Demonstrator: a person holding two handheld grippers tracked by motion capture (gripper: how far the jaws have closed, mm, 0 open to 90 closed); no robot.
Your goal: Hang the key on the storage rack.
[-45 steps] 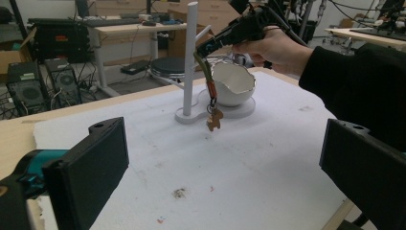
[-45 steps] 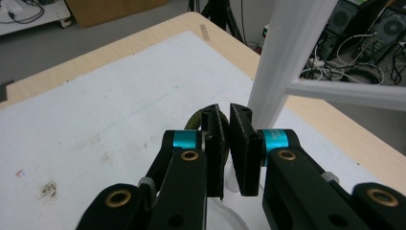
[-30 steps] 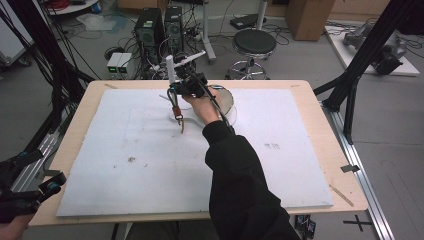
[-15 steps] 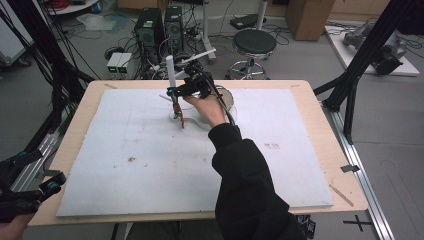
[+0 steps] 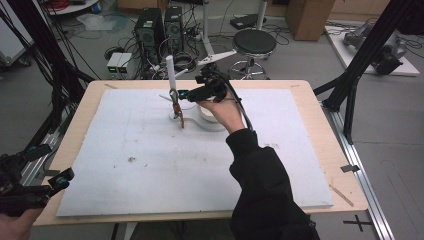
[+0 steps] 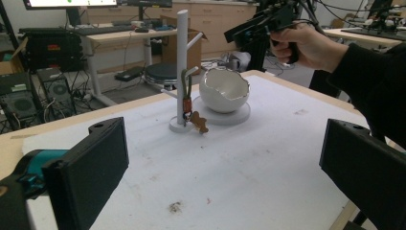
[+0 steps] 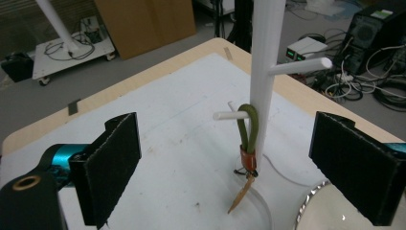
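Right gripper (image 5: 186, 93) has let go and backed off, jaws spread wide now. Left gripper (image 5: 47, 182) sits near-left, jaws apart too. Keychain (image 7: 248, 158) hangs on the white stand's (image 7: 262, 72) lower peg, beside the bowl (image 6: 224, 90).

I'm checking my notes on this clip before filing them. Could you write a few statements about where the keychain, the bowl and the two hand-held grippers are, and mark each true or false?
1. The keychain hangs by its green loop from a peg of the white stand. True.
2. The right hand-held gripper is shut on the keychain. False: its jaws stand wide apart, with the keychain hanging free between them.
3. The white bowl sits beside the stand on a round base. True.
4. The left hand-held gripper hovers over the bowl. False: it is at the near left corner of the table, open, far from the bowl.
5. The bowl lies tipped on its side. False: it stands upright.
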